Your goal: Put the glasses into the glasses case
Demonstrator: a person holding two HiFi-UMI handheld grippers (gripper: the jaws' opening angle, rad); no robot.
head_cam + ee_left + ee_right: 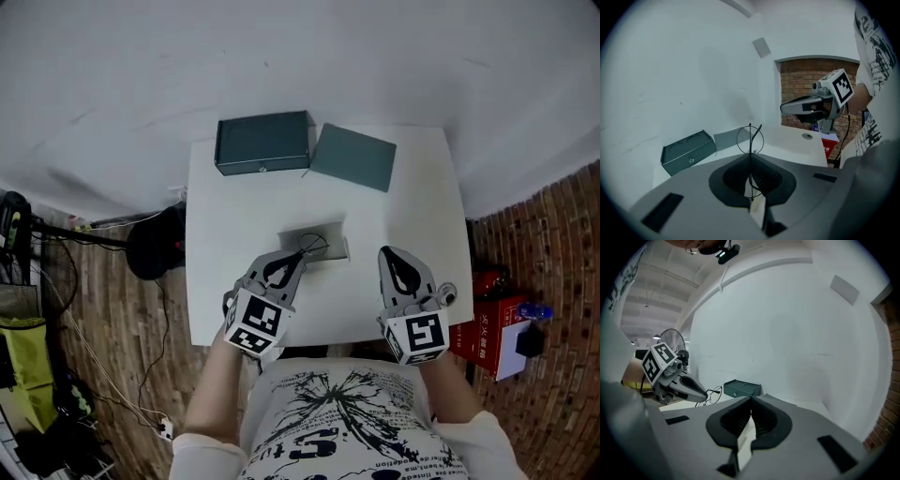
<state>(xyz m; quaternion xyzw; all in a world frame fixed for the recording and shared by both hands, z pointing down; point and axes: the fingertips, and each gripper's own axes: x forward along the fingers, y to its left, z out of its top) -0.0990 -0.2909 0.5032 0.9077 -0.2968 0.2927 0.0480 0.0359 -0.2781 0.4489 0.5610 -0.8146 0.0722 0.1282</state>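
Note:
My left gripper [296, 256] is shut on a pair of thin wire glasses [313, 246], which stick out past its tips above the middle of the white table [216, 281]. In the left gripper view a round lens [750, 139] stands upright just beyond the closed jaws. The dark green glasses case [262, 142] sits open at the table's far edge, its lid [353, 157] lying flat to the right of it. My right gripper [387, 253] hovers to the right of the glasses, shut with nothing in it.
A flat grey rectangular piece [323, 240] lies on the table under the glasses. Beside the table on the floor are a red box [486, 328] at the right and a black stand [155, 244] with cables at the left.

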